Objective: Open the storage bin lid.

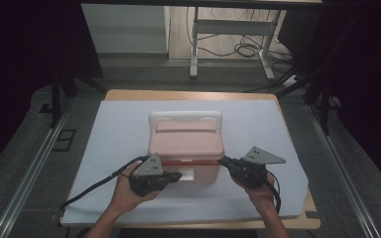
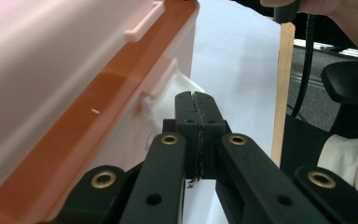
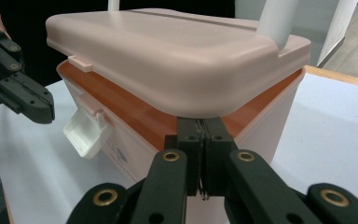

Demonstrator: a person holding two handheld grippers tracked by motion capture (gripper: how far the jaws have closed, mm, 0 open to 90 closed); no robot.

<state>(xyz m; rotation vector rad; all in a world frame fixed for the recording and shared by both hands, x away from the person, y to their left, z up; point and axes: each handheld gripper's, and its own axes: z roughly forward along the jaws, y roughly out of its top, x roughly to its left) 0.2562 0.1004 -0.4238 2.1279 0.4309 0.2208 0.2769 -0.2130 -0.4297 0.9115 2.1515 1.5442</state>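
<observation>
Cooler box (image 1: 186, 148): a pink box with a pink lid, an orange band under the lid and a white carry handle (image 1: 185, 117), standing near the middle of the white mat (image 1: 114, 134) on the wooden table (image 1: 188, 95).
Writing: faint print on the box's front wall in the right gripper view, too small to read; no brand legible.
Left gripper (image 1: 177, 175): jaws pressed together, nothing between them, tip just at the box's front near the white latch (image 2: 186, 88).
Right gripper (image 1: 222, 160): jaws closed and empty, tip at the box's right front corner, just under the lid's edge.
High view: both hands, both grey plates, the trailing cables.
Left gripper view: the latch close up, the table's wooden edge, a sleeve.
Right gripper view: the lid (image 3: 177, 51) sits raised, the latch (image 3: 85, 133) hangs open, the left gripper (image 3: 44, 109) at far left.
</observation>
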